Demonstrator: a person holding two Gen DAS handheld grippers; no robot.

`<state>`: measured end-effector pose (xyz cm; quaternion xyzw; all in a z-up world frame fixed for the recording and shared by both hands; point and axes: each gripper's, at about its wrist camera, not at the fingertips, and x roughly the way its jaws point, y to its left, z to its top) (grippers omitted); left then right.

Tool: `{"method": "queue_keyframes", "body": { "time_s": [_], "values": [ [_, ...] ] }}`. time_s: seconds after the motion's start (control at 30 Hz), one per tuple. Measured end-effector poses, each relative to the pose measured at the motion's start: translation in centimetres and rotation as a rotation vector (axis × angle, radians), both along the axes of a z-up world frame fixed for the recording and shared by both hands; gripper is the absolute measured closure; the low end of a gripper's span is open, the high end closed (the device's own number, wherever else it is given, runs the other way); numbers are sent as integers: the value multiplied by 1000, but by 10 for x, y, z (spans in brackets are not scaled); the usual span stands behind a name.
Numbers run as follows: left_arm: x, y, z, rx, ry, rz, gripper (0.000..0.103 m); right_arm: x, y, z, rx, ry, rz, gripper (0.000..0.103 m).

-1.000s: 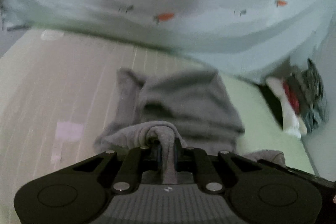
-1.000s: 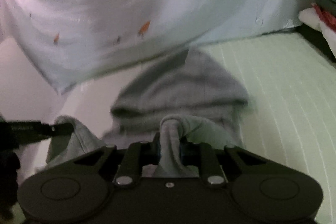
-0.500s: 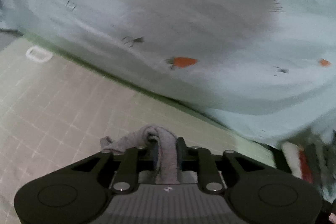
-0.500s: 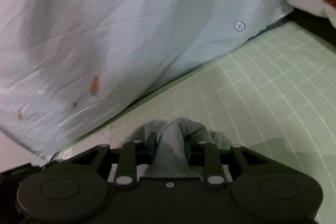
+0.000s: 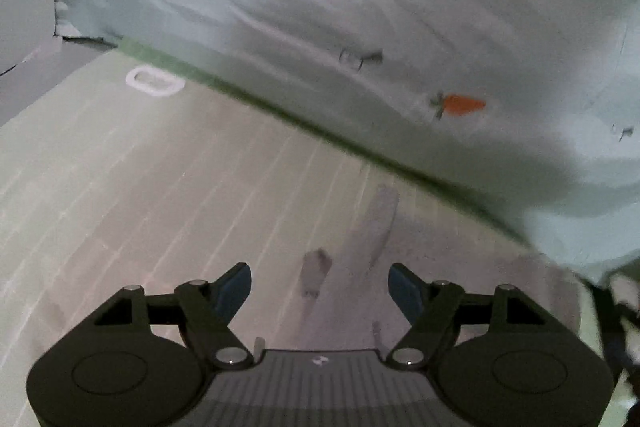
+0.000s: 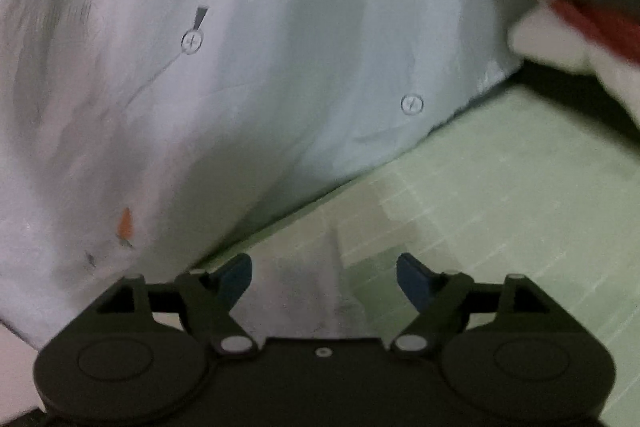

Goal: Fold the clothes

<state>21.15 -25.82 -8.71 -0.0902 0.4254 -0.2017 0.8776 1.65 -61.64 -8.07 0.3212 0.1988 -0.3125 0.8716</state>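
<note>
Green gridded mat (image 5: 160, 187) lies bare ahead: both the left gripper (image 5: 319, 281) and right gripper (image 6: 324, 275) have just sprung apart, dropping the grey garment (image 6: 296, 291), a blurred edge below the right one; this fold seems placed.

Grey soft knit garment (image 6: 296, 291): motion-blurred, a pale grey patch low in right wrist view, on the near edge of pale green gridded mat (image 6: 500, 207). In left wrist view only smeared grey streaks over the mat. Shape and fold state unreadable. Stack of folded clothes, white, red and dark (image 6: 580, 39): past mat's far right corner, well apart from the grey garment.
</note>
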Motion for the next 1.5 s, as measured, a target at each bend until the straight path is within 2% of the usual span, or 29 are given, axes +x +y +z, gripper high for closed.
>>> {"method": "queue_keyframes", "body": {
  "time_s": [0.13,0.23,0.33,0.37,0.4,0.43,0.53,0.6,0.67,0.73,0.8,0.87,0.9,0.93,0.97,1.0,1.03,1.07,1.17,1.3,1.5],
  "values": [
    [4,-10,-17,50,42,-51,23,11,12,-14,-55,123,69,21],
    [8,-21,-25,93,58,-91,18,14,15,-36,31,161,97,20],
    [14,-30,-37,97,105,-158,13,15,11,-59,137,189,125,20],
    [16,-31,-42,89,121,-179,12,14,10,-65,159,194,128,19],
    [18,-33,-46,79,136,-197,12,13,8,-71,181,198,131,13],
    [21,-34,-51,67,151,-212,10,12,5,-78,210,190,136,6],
    [28,-34,-63,9,221,-219,8,11,-4,-92,302,121,163,1],
    [35,-31,-73,-58,288,-203,8,11,-9,-97,348,63,204,1],
    [37,-27,-80,-148,326,-187,2,19,-12,-101,424,6,272,1],
    [35,-31,-85,-218,363,-217,2,26,-4,-103,442,-21,294,0],
    [25,-45,-85,-198,341,-262,1,34,9,-102,403,-9,301,0],
    [8,-66,-81,-96,265,-336,2,46,23,-105,422,-17,360,0],
    [0,-76,-80,-51,235,-369,3,51,30,-106,432,-22,391,3],
    [-6,-82,-78,-26,227,-378,14,56,38,-106,437,-7,408,19],
    [-10,-83,-76,-14,232,-365,35,58,44,-105,440,5,408,31],
    [-14,-82,-73,-11,236,-351,43,55,48,-105,464,-16,400,45],
    [-16,-78,-69,-22,237,-337,58,49,52,-103,491,-58,380,48],
    [-19,-74,-64,-37,240,-331,65,43,55,-99,492,-74,369,49],
    [-39,-64,-45,-80,234,-359,68,19,68,-75,421,-66,378,52],
    [-75,-65,-8,-149,171,-449,68,-39,71,-29,340,-131,315,52],
    [-138,-116,60,-289,51,-679,68,-143,49,55,140,-201,177,52]
  ]
}}
